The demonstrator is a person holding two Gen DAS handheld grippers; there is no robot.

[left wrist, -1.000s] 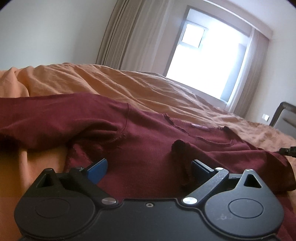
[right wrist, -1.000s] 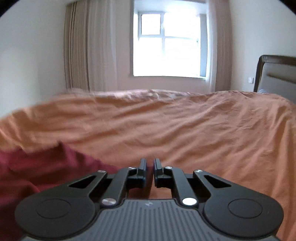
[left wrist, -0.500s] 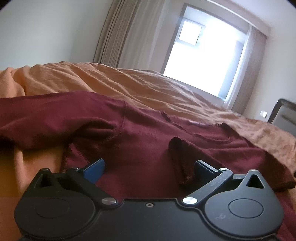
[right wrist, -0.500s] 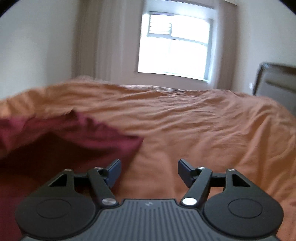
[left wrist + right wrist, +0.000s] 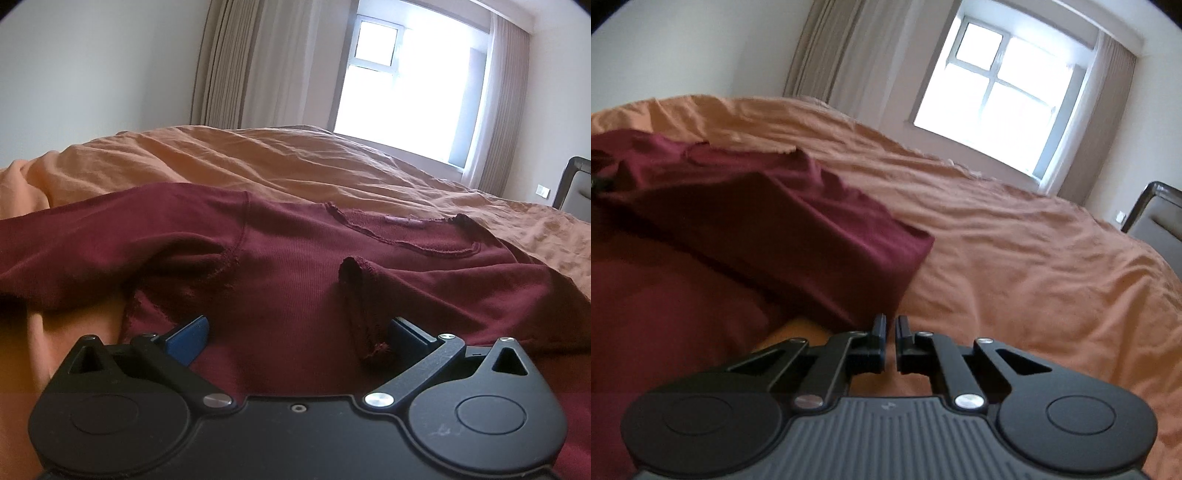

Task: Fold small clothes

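Left wrist footage shows a maroon shirt spread on an orange bedsheet, neckline toward the window. The left gripper is held wide apart over the shirt's body, gripping nothing. The right gripper is nearly closed, only a slit left, with nothing seen between its fingers, beside a sleeve.

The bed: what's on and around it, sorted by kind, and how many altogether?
Maroon shirts: 1
Orange bedcovers: 1
Windows: 1
Handheld grippers: 2, left gripper and right gripper
Total: 5
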